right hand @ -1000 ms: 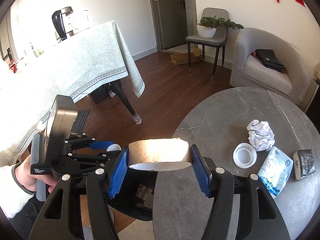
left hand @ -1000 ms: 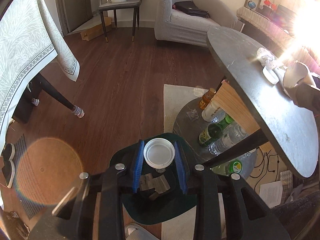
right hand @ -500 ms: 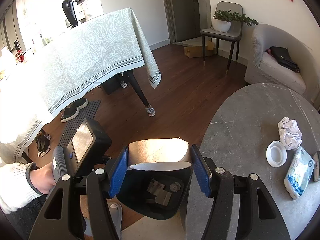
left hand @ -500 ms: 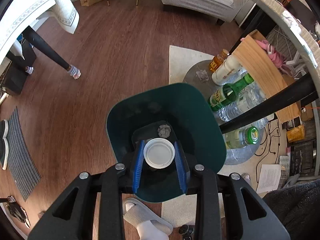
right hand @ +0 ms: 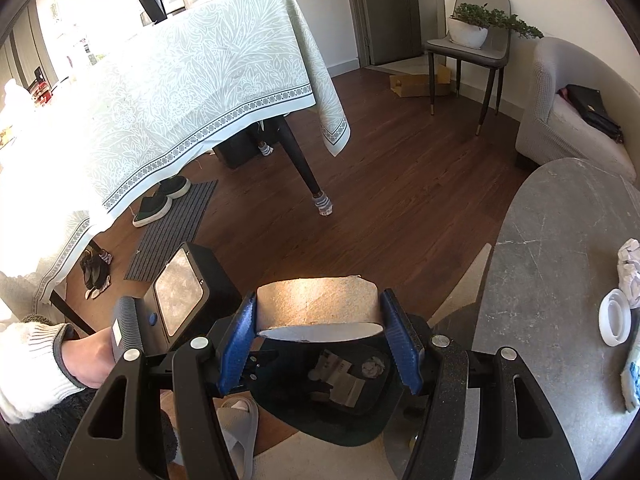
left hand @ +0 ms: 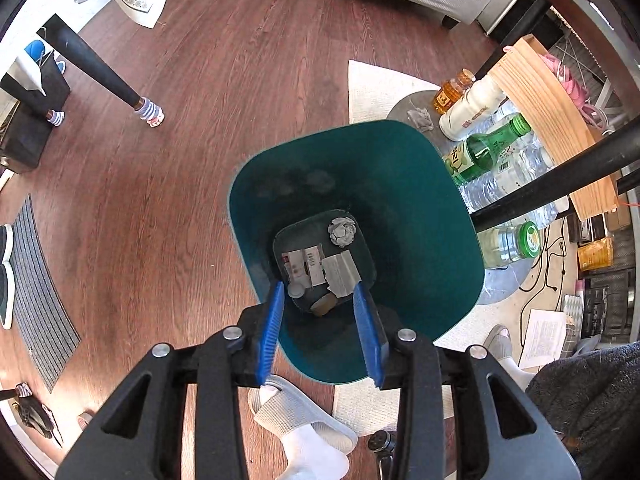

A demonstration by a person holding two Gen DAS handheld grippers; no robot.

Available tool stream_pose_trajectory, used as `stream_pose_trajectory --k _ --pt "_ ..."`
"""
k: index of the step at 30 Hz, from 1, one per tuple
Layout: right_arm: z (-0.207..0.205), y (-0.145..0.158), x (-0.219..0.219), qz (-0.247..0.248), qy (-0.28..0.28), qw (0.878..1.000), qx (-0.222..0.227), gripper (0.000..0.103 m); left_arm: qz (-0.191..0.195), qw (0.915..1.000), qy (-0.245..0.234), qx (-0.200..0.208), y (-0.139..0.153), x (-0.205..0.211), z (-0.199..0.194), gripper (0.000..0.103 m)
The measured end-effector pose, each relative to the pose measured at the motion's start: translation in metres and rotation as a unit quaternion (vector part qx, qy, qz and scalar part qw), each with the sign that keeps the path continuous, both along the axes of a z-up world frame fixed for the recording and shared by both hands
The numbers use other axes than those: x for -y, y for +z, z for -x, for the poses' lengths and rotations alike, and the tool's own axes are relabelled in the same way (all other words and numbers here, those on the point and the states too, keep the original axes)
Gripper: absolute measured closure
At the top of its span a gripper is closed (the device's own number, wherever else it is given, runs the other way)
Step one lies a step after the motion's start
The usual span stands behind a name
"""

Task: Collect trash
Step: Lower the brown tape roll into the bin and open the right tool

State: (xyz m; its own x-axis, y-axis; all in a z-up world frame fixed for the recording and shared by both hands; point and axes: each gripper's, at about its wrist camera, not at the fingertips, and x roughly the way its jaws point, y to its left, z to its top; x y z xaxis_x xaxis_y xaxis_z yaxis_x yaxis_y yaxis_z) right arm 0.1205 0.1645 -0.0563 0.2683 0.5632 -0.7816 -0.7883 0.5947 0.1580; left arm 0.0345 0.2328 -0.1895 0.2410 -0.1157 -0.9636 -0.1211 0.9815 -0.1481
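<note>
Dark wood flooring carries a pale rug and a teal bin holding paper scraps. Left gripper hangs over the bin, jaws opening, nothing between them. Right gripper pinches a cardboard tape ring beside the grey stone table.

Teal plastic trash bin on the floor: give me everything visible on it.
The teal plastic trash bin stands upright and open-topped on the brown wood floor beside the grey round table. It is rounded-square, its walls tapering to a smaller dark bottom. Inside lie a crumpled paper ball, flattened printed packaging, a white sheet and a small white cap. The left gripper, jaws opening and empty, hangs above it.
</note>
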Motion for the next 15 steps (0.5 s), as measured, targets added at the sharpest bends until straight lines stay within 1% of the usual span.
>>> stream_pose_trajectory --k 4,8,11,13,15 --pt "0.000 -0.011 -0.012 0.012 0.006 1.000 -0.006 0.041 0.003 0.9998 0.014 0.016 0.008 -0.012 0.004 0.064" --pt "0.000 -0.029 -0.023 0.032 0.011 0.999 -0.015 0.041 0.008 0.9988 0.034 0.033 0.019 -0.026 0.007 0.065" --pt "0.002 -0.044 -0.030 0.050 0.014 0.998 -0.022 0.041 0.003 0.9977 0.046 0.050 0.030 -0.036 0.009 0.066" --pt "0.002 -0.054 -0.034 0.062 0.017 0.998 -0.027 0.041 0.003 0.9962 0.058 0.065 0.040 -0.042 0.010 0.068" --pt "0.003 -0.064 -0.037 0.073 0.020 0.997 -0.031 0.041 0.002 0.9944 0.068 0.080 0.051 -0.048 0.011 0.072"
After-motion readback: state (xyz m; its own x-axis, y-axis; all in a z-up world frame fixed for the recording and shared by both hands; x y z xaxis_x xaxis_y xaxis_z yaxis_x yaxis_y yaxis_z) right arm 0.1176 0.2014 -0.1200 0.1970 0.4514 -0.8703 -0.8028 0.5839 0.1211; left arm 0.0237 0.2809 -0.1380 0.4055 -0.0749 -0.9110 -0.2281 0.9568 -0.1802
